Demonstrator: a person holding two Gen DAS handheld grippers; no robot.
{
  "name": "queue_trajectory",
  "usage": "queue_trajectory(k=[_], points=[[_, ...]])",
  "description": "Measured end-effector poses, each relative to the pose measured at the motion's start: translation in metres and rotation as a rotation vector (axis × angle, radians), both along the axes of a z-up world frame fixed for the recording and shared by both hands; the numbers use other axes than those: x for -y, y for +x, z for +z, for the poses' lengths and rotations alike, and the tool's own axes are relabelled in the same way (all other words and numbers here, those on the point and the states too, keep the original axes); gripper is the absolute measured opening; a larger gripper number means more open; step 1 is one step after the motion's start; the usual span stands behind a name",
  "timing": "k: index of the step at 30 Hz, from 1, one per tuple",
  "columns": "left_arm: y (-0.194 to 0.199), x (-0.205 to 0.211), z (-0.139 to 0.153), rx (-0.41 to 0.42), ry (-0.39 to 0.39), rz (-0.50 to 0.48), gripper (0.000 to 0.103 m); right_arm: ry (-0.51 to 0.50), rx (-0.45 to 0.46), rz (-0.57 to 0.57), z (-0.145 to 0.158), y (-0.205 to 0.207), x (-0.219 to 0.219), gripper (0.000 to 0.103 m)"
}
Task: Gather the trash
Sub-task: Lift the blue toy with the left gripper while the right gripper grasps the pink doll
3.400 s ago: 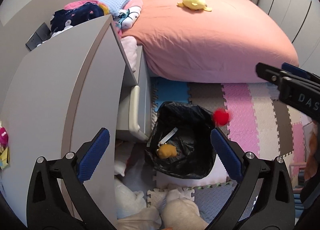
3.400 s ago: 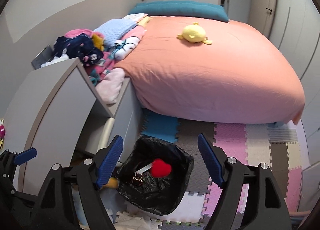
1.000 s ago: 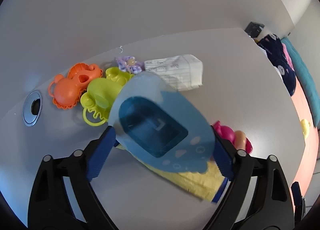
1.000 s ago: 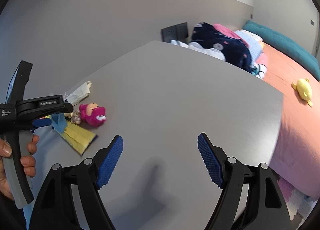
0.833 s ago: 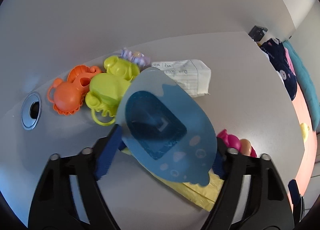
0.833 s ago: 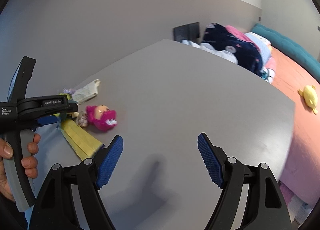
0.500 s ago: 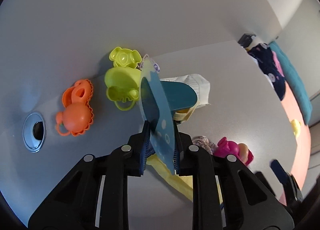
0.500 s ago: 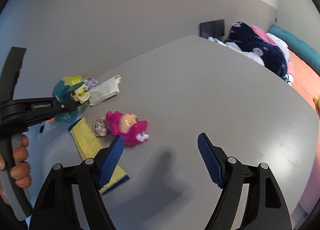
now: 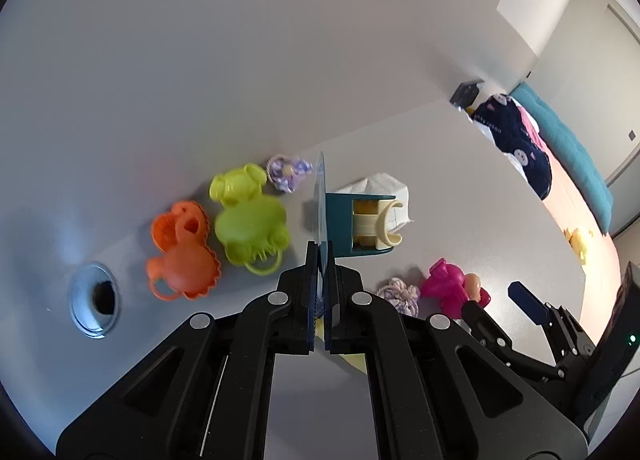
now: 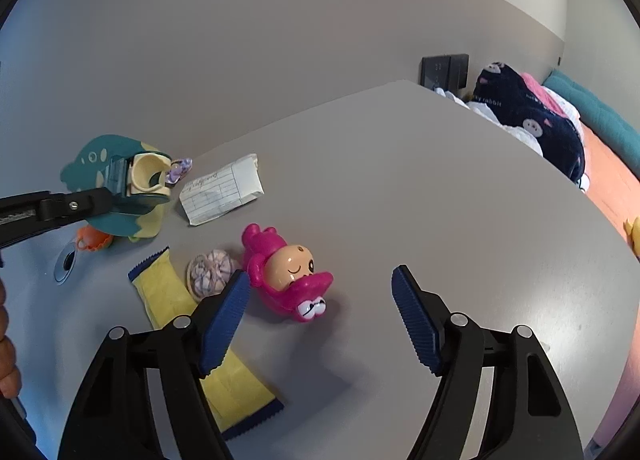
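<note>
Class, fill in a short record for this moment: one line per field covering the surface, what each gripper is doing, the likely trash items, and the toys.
surface: grey desk
left gripper: shut on the teal dinosaur-shaped holder, gripping its flat plate edge-on
right gripper: open, empty, above the pink toy
likely trash: yellow wrapper lying flat; folded lined paper
toys: orange mould, lime mould
other: hair scrunchie beside the pink toy

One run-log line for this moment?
left claw: shut on teal card | right claw: open, over desk | yellow wrapper: untouched
</note>
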State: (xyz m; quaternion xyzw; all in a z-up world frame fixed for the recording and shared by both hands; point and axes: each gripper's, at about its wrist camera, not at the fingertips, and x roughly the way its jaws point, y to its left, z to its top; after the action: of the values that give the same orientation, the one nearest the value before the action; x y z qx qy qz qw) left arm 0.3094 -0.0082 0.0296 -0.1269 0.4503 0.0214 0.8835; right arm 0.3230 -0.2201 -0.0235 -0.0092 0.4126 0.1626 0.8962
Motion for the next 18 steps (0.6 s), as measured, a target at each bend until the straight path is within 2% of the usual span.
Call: queue_trajectory(k=[3, 4, 5, 7, 9, 10, 11, 18], points=[[-0.004, -0.003, 0.007, 0.020, 0.001, -0.005, 0.001, -0.005, 0.010, 0.019, 0.000, 0.003, -0.006, 0.064], [-0.005, -0.004, 0.009, 0.024, 0.004, -0.008, 0.001, 0.001, 0.012, 0.026, 0.000, 0.004, -0.007, 0.056], [-0.007, -0.004, 0.012, 0.027, 0.007, -0.011, 0.001, 0.010, 0.008, 0.032, 0.001, 0.006, -0.009, 0.044], [-0.009, -0.004, 0.017, 0.037, 0.004, -0.016, 0.001, 0.010, -0.003, 0.036, 0.002, 0.009, -0.010, 0.031], [-0.012, -0.005, 0.021, 0.043, 0.010, -0.017, 0.001, 0.031, -0.007, 0.031, 0.004, 0.010, -0.008, 0.026], [-0.013, -0.004, 0.023, 0.046, 0.014, -0.018, 0.001, 0.045, -0.011, 0.031, 0.005, 0.010, -0.007, 0.017], [-0.015, -0.004, 0.025, 0.049, 0.017, -0.020, 0.001, 0.057, -0.012, 0.032, 0.008, 0.010, -0.005, 0.000], [-0.026, 0.002, 0.038, 0.070, 0.012, -0.032, 0.001, 0.126, -0.014, 0.015, 0.026, -0.001, 0.013, 0.000]])
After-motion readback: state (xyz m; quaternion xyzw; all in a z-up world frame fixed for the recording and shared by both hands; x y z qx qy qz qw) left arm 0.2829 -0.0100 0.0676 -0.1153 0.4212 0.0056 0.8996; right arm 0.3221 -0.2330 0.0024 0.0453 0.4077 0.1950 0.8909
